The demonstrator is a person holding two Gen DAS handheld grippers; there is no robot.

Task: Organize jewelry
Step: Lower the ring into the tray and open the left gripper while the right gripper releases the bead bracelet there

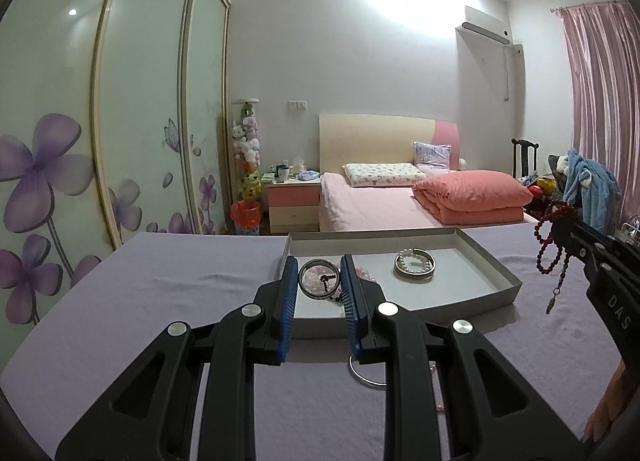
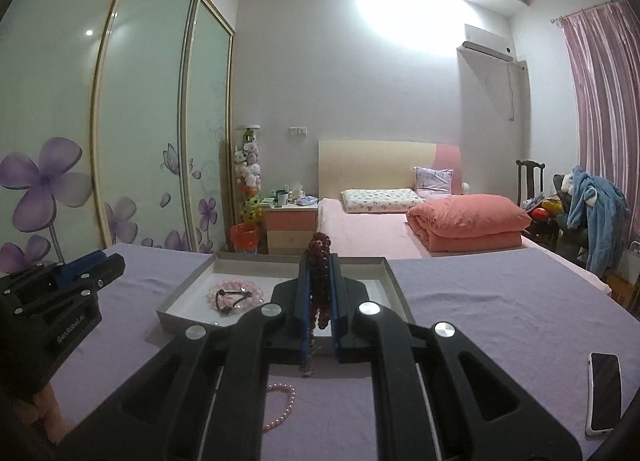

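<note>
My left gripper [image 1: 320,281] is shut on a thin dark ring [image 1: 320,258]. The ring stands upright, its rim touching both blue pads, just before the grey tray [image 1: 492,261]. In the tray lie a pink bead bracelet [image 2: 236,289] with a dark bracelet on it, and a pearl bracelet [image 1: 414,265] on a silver bangle. My right gripper [image 2: 319,263] is shut on a dark red bead strand [image 2: 318,245]. The strand hangs in loops [image 1: 548,257] above the cloth, right of the tray. My left gripper [image 2: 112,261] hovers left of the tray.
A silver bangle [image 1: 362,379] and a pink pearl strand [image 2: 284,405] lie on the lavender tablecloth [image 1: 160,301] near me. A phone [image 2: 604,393] lies at the right. Behind the table are a bed [image 1: 380,205], a wardrobe on the left and a cluttered chair [image 1: 588,189].
</note>
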